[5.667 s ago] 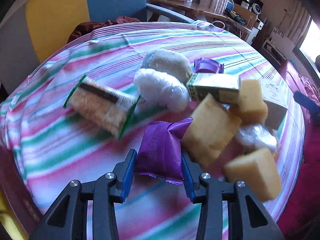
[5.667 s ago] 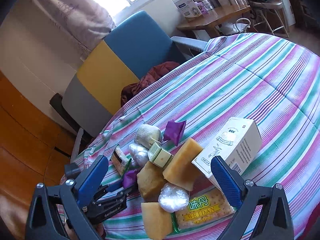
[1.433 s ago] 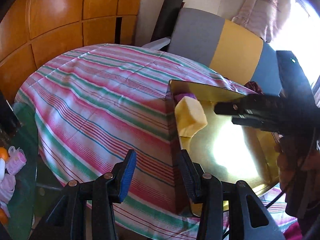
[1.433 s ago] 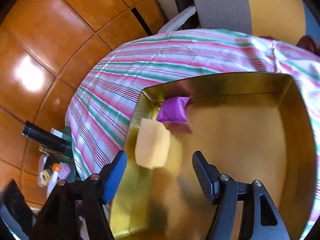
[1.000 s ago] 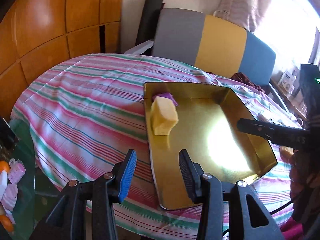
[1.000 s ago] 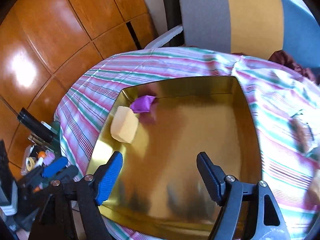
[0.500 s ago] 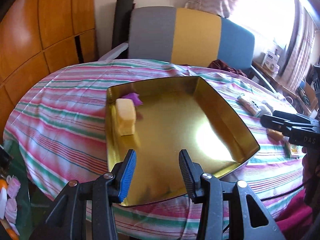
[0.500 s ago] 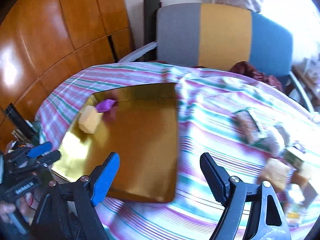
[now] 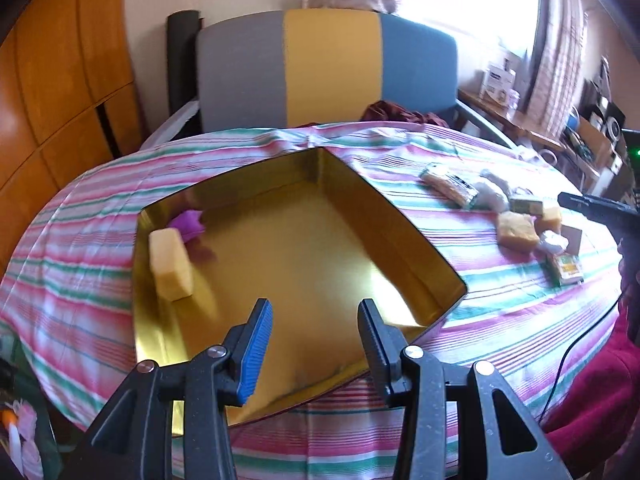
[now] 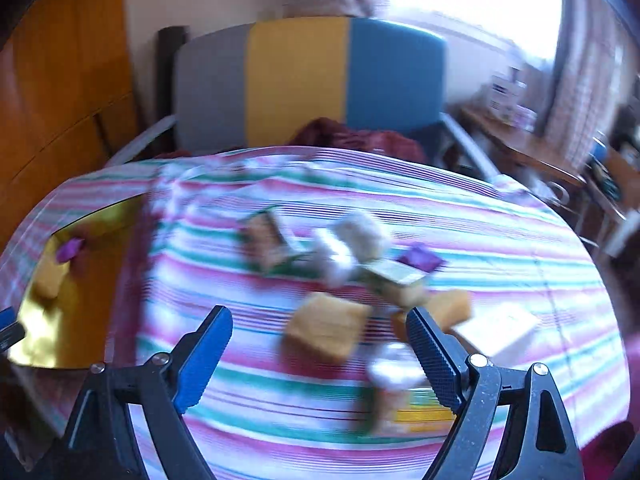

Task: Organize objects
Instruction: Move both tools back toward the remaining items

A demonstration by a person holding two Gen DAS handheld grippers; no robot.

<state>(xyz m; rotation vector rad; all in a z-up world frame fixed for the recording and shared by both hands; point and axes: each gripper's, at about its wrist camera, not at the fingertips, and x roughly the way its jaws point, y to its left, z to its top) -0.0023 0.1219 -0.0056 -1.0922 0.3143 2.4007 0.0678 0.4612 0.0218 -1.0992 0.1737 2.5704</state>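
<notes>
L gripper (image 9: 314, 344) hangs over the near edge of the gold tin (image 9: 424, 248), jaws a little apart w/ nothing btwn them; inside the tin, at its far left, sit 1 yellow sponge block (image 9: 170, 264) and 1 purple packet (image 9: 188, 222), touching. R gripper (image 10: 318, 354) has just been opening, jaws wide w/ nothing clamped, above the blurred pile of sponges, packets & boxes (image 10: 352, 280) on the striped cloth (image 10: 500, 232), just right of the tin.
</notes>
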